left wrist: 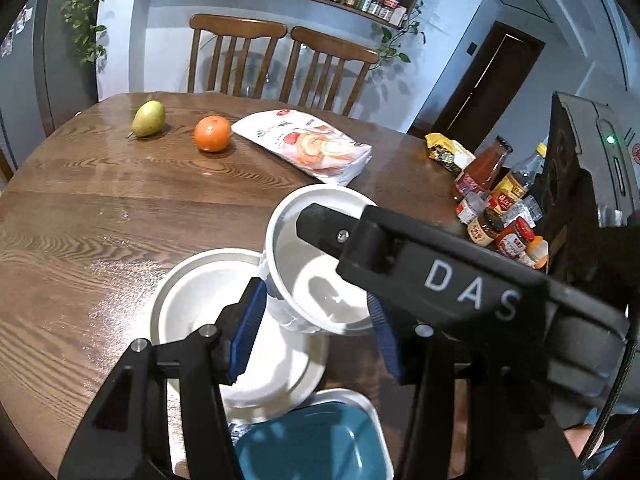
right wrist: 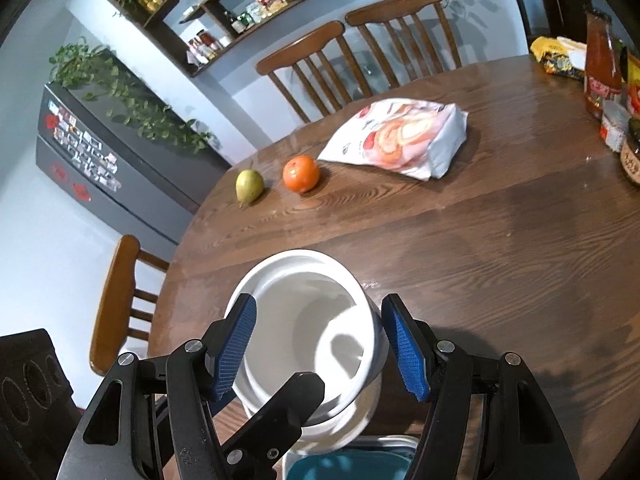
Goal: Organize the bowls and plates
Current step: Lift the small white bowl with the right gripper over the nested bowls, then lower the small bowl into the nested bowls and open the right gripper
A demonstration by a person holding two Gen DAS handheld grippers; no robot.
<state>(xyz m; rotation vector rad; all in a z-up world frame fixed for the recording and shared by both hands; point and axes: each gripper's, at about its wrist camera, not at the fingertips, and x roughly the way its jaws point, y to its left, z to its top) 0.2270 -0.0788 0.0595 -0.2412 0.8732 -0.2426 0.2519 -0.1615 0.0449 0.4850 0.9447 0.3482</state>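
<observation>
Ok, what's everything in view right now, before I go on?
white bowl: one, white, tilted, lifted above the plate
plate: one, white, near table edge
square dish: one, teal with white rim, nearest edge
pear: one, green, far side
orange: one, beside the pear
snack bag: one, white-pink, far side
yellow packet: one, far right
bottles and jars: several, mixed colours, right edge
table: one, brown wood
chairs: three, brown, around the table
fridge: one, dark, left
left gripper: black, blue pads, on the bowl
right gripper: same, also on the bowl
</observation>
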